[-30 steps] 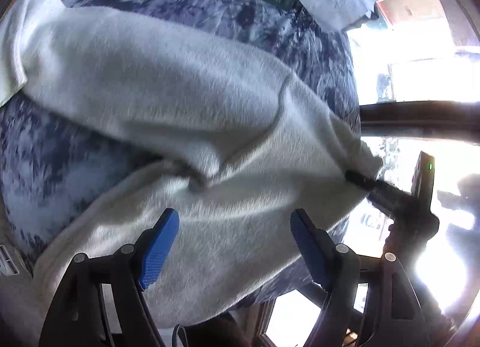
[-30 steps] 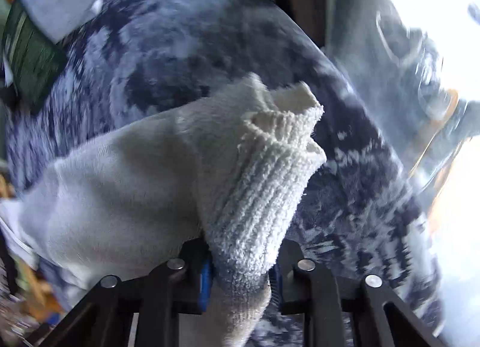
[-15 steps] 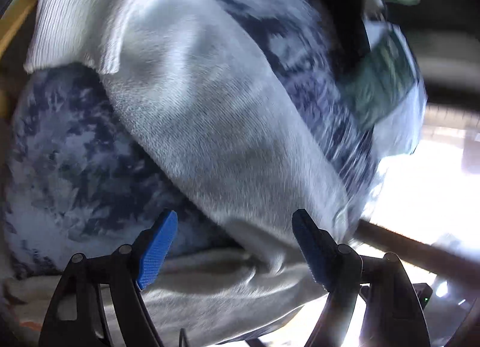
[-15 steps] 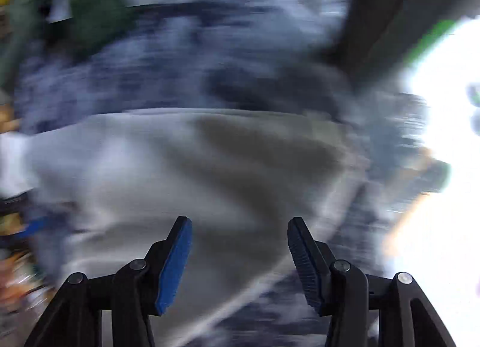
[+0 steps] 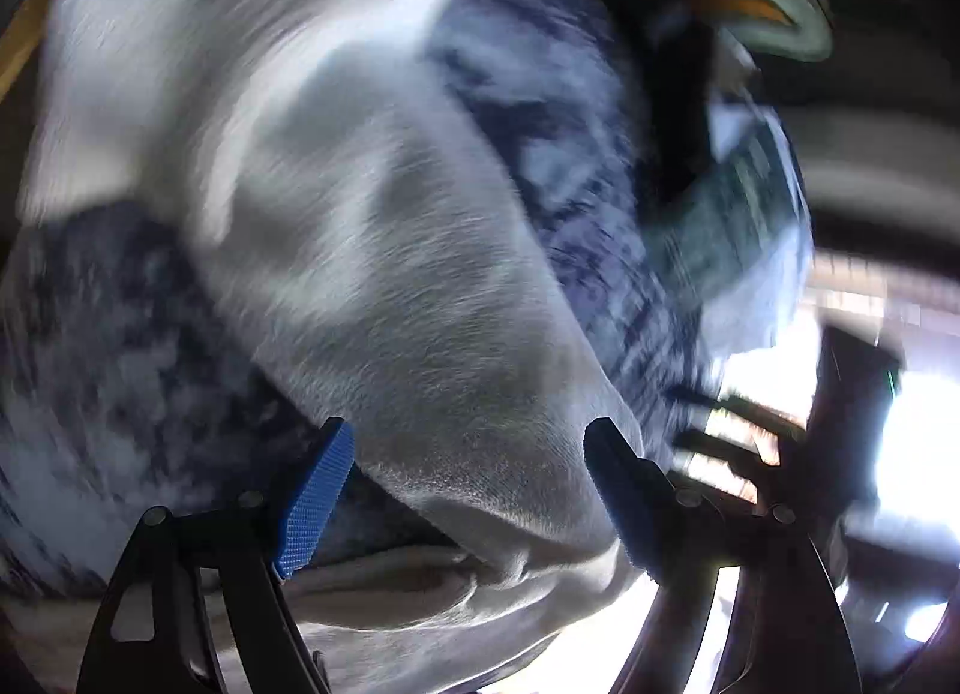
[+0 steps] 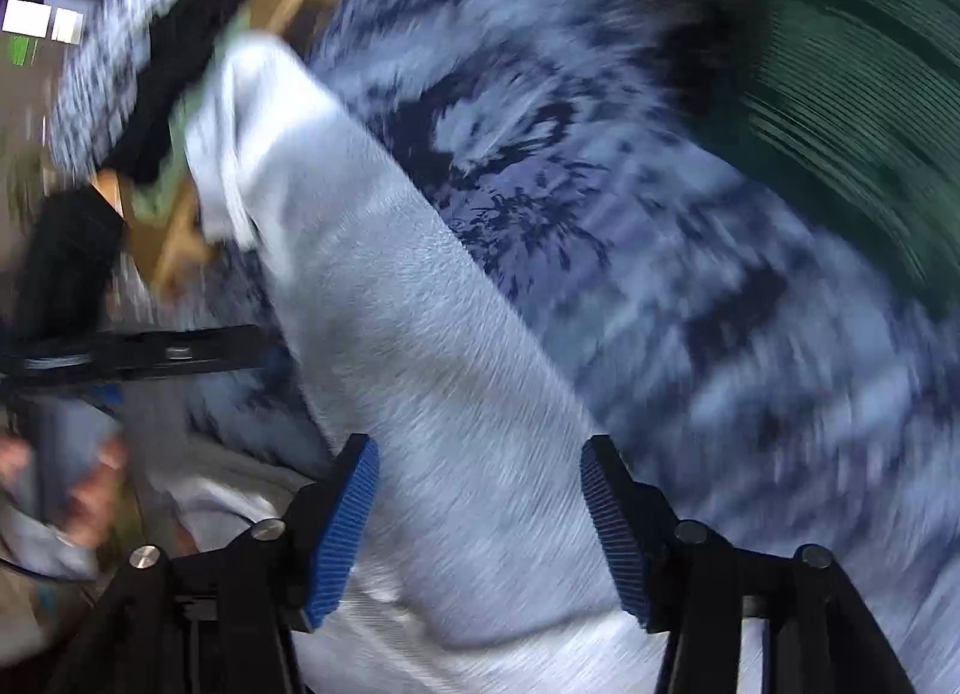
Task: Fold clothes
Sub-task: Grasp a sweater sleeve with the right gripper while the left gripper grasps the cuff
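1. Right wrist view: the right gripper (image 6: 480,520) has just been opening; its jaws stand wide and grip nothing, the white garment (image 6: 432,370) passing between them and running from bottom centre to upper left over the blue patterned cover (image 6: 690,286).
2. The left gripper (image 5: 468,496) is likewise spread, straddling the garment's folded edge without pinching it.
3. Both sit directly over the cloth; neither looks clearly nearer.
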A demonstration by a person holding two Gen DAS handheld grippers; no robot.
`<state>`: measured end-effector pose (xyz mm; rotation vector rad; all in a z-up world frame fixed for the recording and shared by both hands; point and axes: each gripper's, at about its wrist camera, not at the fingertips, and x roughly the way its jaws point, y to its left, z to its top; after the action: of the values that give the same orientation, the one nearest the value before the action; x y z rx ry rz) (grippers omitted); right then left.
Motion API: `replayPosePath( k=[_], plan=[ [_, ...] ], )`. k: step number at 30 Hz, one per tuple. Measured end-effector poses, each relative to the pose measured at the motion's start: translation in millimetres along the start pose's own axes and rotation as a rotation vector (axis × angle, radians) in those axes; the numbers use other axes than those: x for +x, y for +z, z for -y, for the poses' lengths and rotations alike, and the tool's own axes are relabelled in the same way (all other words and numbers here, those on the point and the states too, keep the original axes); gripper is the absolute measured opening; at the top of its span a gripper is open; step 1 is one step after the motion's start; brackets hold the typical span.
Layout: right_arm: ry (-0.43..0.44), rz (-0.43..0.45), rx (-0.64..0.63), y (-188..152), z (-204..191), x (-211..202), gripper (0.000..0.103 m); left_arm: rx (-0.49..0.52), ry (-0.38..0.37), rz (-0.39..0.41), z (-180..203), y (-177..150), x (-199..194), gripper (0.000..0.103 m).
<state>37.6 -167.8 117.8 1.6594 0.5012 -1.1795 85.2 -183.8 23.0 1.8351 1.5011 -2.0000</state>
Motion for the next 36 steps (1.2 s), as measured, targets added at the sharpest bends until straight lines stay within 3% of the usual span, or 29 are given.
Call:
replayPosePath(
  k=[3, 7, 11, 13, 14, 15, 16, 18, 22, 27, 29, 31, 36],
  plan=[
    [0.033, -0.143, -0.054, 23.9, 12.7, 23.7, 0.060, 0.135, 0.012, -0.060, 13.6, 10.2, -2.9, 0.081],
    [0.084, -0.259, -0.077, 32.6, 22.0, 46.8, 0.061, 0.242, 0.021, -0.125, 25.6, 29.8, -2.9, 0.081],
    [0.158, -0.335, -0.044, 27.8, 24.0, 70.2, 0.062, 0.391, 0.112, -0.168, 45.9, 41.7, -1.2, 0.081],
    [0.151, -0.349, -0.083, 23.6, 13.3, 79.4, 0.060, 0.463, 0.153, -0.204, 56.4, 46.7, -0.8, 0.081],
    [0.123, -0.344, -0.125, 20.8, 4.9, 82.4, 0.052, 0.469, 0.151, -0.232, 56.6, 49.6, -0.7, 0.081],
    [0.097, -0.334, -0.151, 18.7, -0.7, 82.8, 0.034, 0.474, 0.148, -0.259, 56.8, 52.5, -0.6, 0.081],
    [0.070, -0.319, -0.166, 16.0, -5.9, 82.2, 0.022, 0.459, 0.133, -0.283, 58.0, 55.2, 0.2, 0.081],
    [0.002, -0.265, -0.194, 8.2, -17.7, 75.3, 0.015, 0.384, 0.095, -0.307, 58.3, 63.2, -1.8, 0.081],
    [-0.210, -0.121, -0.319, -16.6, -62.4, 55.3, 0.013, 0.176, 0.059, -0.321, 55.7, 78.9, -6.1, 0.083],
    [-0.517, 0.002, -0.357, -41.2, -113.2, 53.3, 0.012, -0.037, 0.113, -0.362, 59.2, 84.3, 5.9, 0.086],
    [-0.608, 0.038, -0.385, -52.1, -132.1, 59.3, 0.012, -0.077, 0.160, -0.395, 65.5, 88.6, 18.8, 0.087],
    [-0.666, 0.047, -0.430, -61.3, -144.4, 65.0, 0.012, -0.089, 0.260, -0.436, 74.2, 93.2, 35.4, 0.088],
    [-0.706, 0.075, -0.475, -68.4, -151.5, 57.9, 0.012, -0.059, 0.503, -0.588, 86.1, 98.1, 66.8, 0.088]
  ],
)
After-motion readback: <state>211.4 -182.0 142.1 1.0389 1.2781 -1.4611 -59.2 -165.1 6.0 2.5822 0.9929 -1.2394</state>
